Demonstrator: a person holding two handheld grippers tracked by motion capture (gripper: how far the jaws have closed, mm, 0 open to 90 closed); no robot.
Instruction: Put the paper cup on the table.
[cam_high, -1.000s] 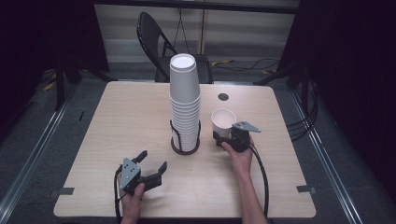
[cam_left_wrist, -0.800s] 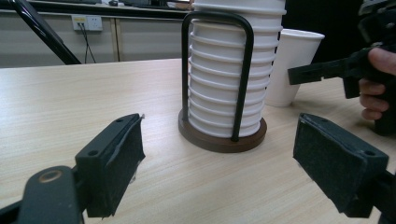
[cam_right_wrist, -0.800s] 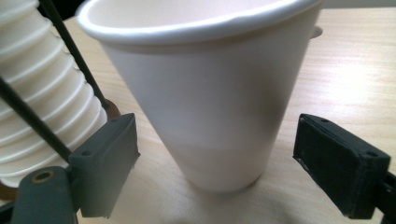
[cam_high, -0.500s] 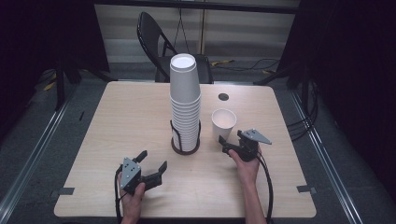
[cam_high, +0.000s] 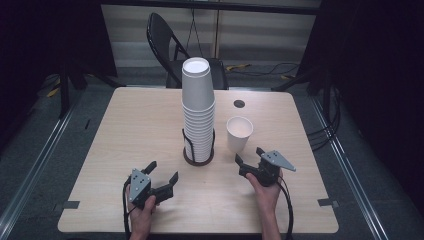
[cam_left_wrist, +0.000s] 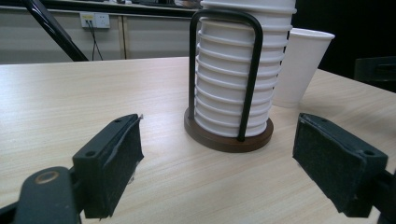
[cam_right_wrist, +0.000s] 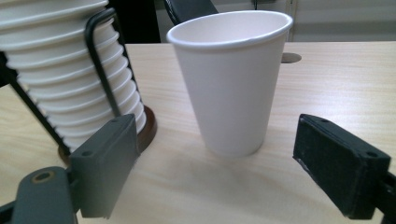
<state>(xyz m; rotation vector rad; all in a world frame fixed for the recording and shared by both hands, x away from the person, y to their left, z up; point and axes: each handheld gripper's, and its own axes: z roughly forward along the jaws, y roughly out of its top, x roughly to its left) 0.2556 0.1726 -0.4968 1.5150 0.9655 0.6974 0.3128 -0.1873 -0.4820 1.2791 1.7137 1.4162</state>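
Seen from the high view, a single paper cup (cam_high: 239, 134) stands upright on the table (cam_high: 125, 130), just right of the tall cup stack (cam_high: 198, 110) in its wire holder (cam_high: 198, 150). The right gripper (cam_high: 248, 160) sits low on the table just short of that cup, jaws spread and holding nothing, apart from the cup. The left gripper (cam_high: 161, 175), also spread and empty, rests nearer the person, short of the holder and to its left. By the look of it, the cup is set down and released, and the step in hand is the gap between placing one cup and fetching another; the next move likely calls for a lift toward the top of the stack.

In the left gripper view, the holder's brown base (cam_left_wrist: 228, 138) lies ahead between the open jaws, slightly right of centre, the single cup behind it to the right.

In the right gripper view, the cup (cam_right_wrist: 231, 79) stands dead ahead between the wide-open jaws, close but untouched, with the stack (cam_right_wrist: 70, 65) off to the left beyond the left jaw.
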